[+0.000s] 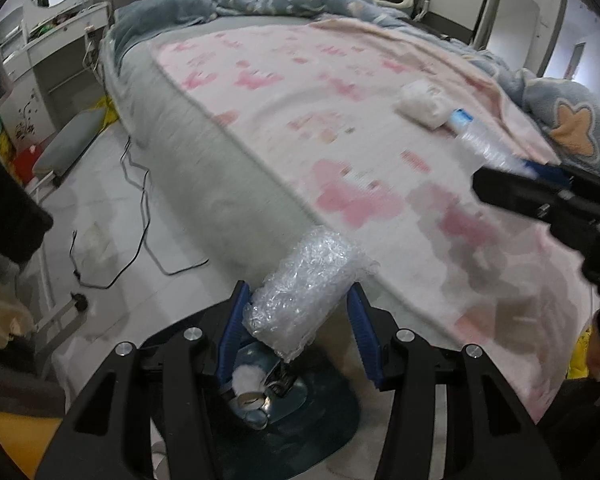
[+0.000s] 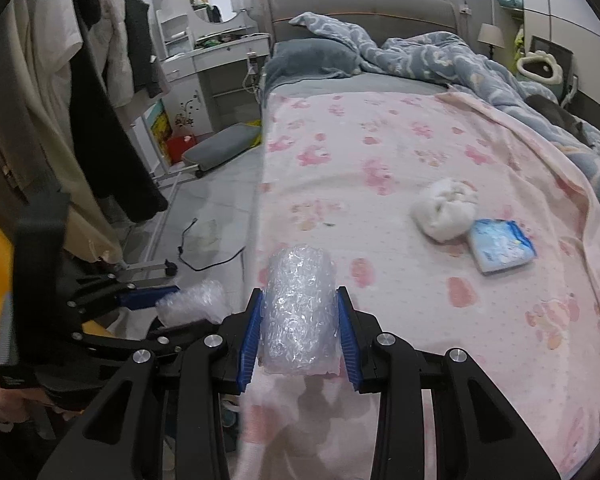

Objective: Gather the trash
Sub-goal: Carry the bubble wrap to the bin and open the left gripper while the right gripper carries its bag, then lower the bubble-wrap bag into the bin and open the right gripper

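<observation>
Two pieces of trash are already picked up, one in each claw. The left claw (image 1: 297, 322) has a roll of bubble wrap (image 1: 304, 292) between its blue pads. One pad touches the roll, but there looks to be a gap at the other pad, so I cannot tell if it is really squeezing. Under it, down at 6 o'clock in the left view, sits a dark bin (image 1: 300, 408) on the floor with some bits already inside. That looks like where the trash goes.

The right claw (image 2: 297, 330) is squeezed shut on a second bubble wrap roll (image 2: 297, 312). It hangs over the near edge of the bed (image 2: 380, 152).

Not all is done. On the pink bed cover, toward 2 o'clock in the right view, a white wad (image 2: 446, 214) lies there, maybe tissue or cloth. Touching it, a bit closer, is a small blue and white packet (image 2: 502, 250). Nobody has grabbed those two yet.

So I think the job is about half done. The two rolls need dropping in the bin, and then the wad and the packet need picking up.
</observation>
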A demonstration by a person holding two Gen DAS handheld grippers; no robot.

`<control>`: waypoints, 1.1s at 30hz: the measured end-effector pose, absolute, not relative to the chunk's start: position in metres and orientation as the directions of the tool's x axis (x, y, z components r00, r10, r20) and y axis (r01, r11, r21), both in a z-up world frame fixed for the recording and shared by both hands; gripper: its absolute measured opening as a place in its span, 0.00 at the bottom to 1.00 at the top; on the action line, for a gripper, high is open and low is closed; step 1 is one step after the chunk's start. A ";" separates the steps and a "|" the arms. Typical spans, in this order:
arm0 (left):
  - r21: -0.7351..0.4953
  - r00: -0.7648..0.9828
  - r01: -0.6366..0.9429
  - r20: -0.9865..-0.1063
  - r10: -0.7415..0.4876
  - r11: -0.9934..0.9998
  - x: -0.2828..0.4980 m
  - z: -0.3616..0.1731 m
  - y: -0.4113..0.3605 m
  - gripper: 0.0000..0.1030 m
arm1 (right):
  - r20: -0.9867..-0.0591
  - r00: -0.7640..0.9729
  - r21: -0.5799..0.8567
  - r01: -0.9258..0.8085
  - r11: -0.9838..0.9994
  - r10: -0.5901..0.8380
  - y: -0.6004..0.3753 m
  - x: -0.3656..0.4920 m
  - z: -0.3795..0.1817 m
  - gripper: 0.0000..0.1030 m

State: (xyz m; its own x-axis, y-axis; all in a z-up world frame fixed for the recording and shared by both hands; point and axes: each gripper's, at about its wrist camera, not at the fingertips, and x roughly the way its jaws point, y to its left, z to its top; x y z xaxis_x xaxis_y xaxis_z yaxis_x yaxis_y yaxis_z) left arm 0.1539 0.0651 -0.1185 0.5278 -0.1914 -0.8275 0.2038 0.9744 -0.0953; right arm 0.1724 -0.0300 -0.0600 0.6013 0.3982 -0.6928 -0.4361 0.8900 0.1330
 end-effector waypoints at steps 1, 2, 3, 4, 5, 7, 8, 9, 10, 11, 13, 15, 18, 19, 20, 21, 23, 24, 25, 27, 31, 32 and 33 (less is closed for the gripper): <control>-0.094 0.522 0.194 -0.833 -0.184 0.976 0.153 -0.122 0.071 0.51 | -0.692 0.599 0.134 -0.442 0.887 0.403 -0.024 0.172 -0.060 0.35; -0.091 0.515 0.188 -0.839 -0.177 0.978 0.151 -0.126 0.076 0.51 | -0.691 0.595 0.137 -0.448 0.883 0.409 -0.019 0.171 -0.059 0.35; -0.089 0.510 0.185 -0.843 -0.173 0.979 0.150 -0.128 0.079 0.51 | -0.691 0.594 0.137 -0.451 0.882 0.412 -0.016 0.171 -0.059 0.35; -0.086 0.503 0.182 -0.847 -0.168 0.979 0.148 -0.132 0.083 0.51 | -0.692 0.591 0.137 -0.457 0.879 0.415 -0.011 0.170 -0.059 0.35; -0.084 0.491 0.179 -0.855 -0.163 0.980 0.146 -0.137 0.088 0.51 | -0.693 0.589 0.136 -0.461 0.877 0.417 -0.008 0.171 -0.059 0.35; -0.089 0.466 0.169 -0.870 -0.159 0.982 0.144 -0.146 0.096 0.51 | -0.698 0.582 0.133 -0.469 0.873 0.419 0.001 0.170 -0.061 0.35; -0.094 0.454 0.164 -0.877 -0.160 0.982 0.143 -0.150 0.099 0.51 | -0.700 0.578 0.133 -0.470 0.872 0.419 0.004 0.170 -0.062 0.35; -0.101 0.435 0.157 -0.886 -0.161 0.982 0.141 -0.157 0.105 0.51 | -0.704 0.573 0.133 -0.473 0.871 0.420 0.008 0.170 -0.064 0.35; -0.107 0.417 0.150 -0.894 -0.161 0.983 0.140 -0.164 0.110 0.51 | -0.708 0.567 0.134 -0.477 0.868 0.421 0.012 0.171 -0.066 0.35; -0.109 0.404 0.144 -0.901 -0.159 0.984 0.139 -0.169 0.113 0.51 | -0.712 0.561 0.132 -0.482 0.866 0.422 0.017 0.171 -0.068 0.35; -0.110 0.372 0.129 -0.916 -0.151 0.986 0.136 -0.182 0.122 0.51 | -0.719 0.552 0.129 -0.490 0.862 0.422 0.024 0.170 -0.070 0.35; -0.115 0.343 0.114 -0.927 -0.148 0.987 0.135 -0.192 0.129 0.51 | -0.724 0.543 0.131 -0.495 0.859 0.424 0.031 0.171 -0.073 0.35; -0.118 0.302 0.097 -0.943 -0.142 0.988 0.130 -0.207 0.140 0.52 | -0.730 0.530 0.133 -0.511 0.849 0.433 0.045 0.170 -0.075 0.35; -0.119 0.289 0.092 -0.947 -0.141 0.989 0.129 -0.210 0.143 0.52 | -0.730 0.527 0.132 -0.515 0.847 0.435 0.048 0.170 -0.076 0.35; -0.119 0.272 0.085 -0.952 -0.138 0.989 0.127 -0.215 0.148 0.52 | -0.732 0.523 0.132 -0.521 0.844 0.437 0.051 0.170 -0.076 0.35; -0.119 0.261 0.080 -0.956 -0.136 0.990 0.126 -0.218 0.151 0.52 | -0.734 0.518 0.131 -0.528 0.839 0.440 0.057 0.170 -0.077 0.35; -0.119 0.237 0.068 -0.962 -0.132 0.991 0.124 -0.224 0.159 0.52 | -0.738 0.510 0.131 -0.535 0.835 0.442 0.064 0.170 -0.080 0.35; -0.119 0.230 0.063 -0.964 -0.130 0.991 0.123 -0.227 0.162 0.52 | -0.740 0.507 0.131 -0.537 0.833 0.443 0.067 0.170 -0.081 0.35; -0.118 0.222 0.058 -0.966 -0.128 0.991 0.122 -0.229 0.166 0.52 | -0.743 0.501 0.131 -0.541 0.831 0.443 0.072 0.171 -0.082 0.35; -0.118 0.213 0.051 -0.969 -0.126 0.992 0.120 -0.231 0.172 0.52 | -0.749 0.491 0.133 -0.546 0.827 0.444 0.078 0.172 -0.084 0.35; -0.128 0.212 0.047 -0.968 -0.135 0.991 0.116 -0.233 0.184 0.54 | -0.765 0.467 0.135 -0.557 0.819 0.444 0.093 0.173 -0.092 0.35; -0.132 0.212 0.047 -0.967 -0.139 0.990 0.114 -0.234 0.187 0.54 | -0.770 0.462 0.132 -0.560 0.818 0.441 0.097 0.173 -0.095 0.35; -0.135 0.212 0.046 -0.967 -0.142 0.990 0.115 -0.234 0.188 0.58 | -0.773 0.458 0.131 -0.563 0.816 0.440 0.099 0.173 -0.096 0.35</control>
